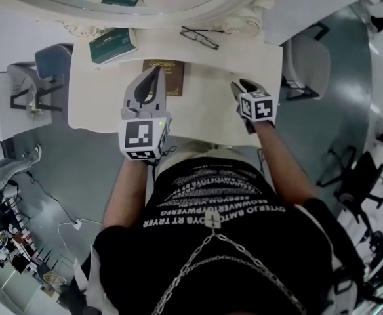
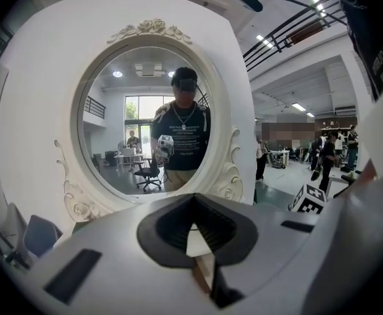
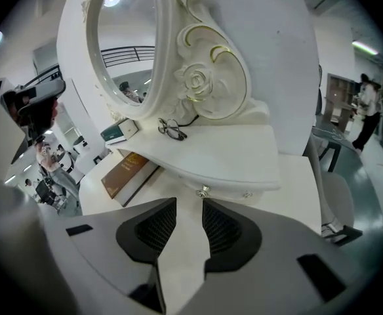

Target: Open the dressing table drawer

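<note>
The white dressing table (image 1: 100, 104) has a raised shelf (image 3: 231, 156) under its round mirror (image 3: 129, 38). A small metal drawer knob (image 3: 203, 190) sits on the shelf's front edge. My right gripper (image 3: 189, 205) is a short way in front of that knob, its jaws a narrow gap apart and holding nothing. In the head view the right gripper (image 1: 239, 85) hovers over the table's right part. My left gripper (image 1: 157, 71) is over the table's middle, above a brown book (image 1: 165, 76). Its tips meet and it faces the mirror (image 2: 145, 110).
Black glasses (image 1: 199, 37) and a green book (image 1: 113, 44) lie on the shelf. A white chair (image 1: 309, 64) stands to the table's right and a grey-blue chair (image 1: 50, 61) to its left. The person stands close against the table's front edge.
</note>
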Demonstrator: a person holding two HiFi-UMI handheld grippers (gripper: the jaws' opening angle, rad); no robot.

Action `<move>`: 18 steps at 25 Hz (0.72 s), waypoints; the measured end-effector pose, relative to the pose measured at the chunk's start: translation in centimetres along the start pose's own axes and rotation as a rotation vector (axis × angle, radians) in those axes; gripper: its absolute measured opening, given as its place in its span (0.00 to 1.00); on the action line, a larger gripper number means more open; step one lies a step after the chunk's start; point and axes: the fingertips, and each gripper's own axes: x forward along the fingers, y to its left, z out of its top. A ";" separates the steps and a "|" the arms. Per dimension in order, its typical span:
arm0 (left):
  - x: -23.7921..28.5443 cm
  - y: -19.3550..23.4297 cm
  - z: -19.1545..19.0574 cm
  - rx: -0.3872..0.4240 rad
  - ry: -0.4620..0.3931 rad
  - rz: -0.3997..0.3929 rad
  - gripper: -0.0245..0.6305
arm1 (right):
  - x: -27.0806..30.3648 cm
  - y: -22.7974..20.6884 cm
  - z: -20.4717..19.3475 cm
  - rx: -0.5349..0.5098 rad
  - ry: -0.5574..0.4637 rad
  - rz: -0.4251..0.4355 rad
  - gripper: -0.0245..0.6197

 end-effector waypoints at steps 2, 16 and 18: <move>0.1 0.4 -0.4 -0.003 0.008 -0.001 0.04 | 1.1 -0.7 -0.1 0.033 0.012 -0.018 0.20; -0.7 2.9 -2.8 -0.007 0.057 0.031 0.04 | 4.8 -2.2 1.0 0.118 0.019 -0.086 0.20; -0.8 2.8 -2.7 0.003 0.053 0.027 0.04 | 4.8 -2.4 1.0 0.127 0.023 -0.097 0.18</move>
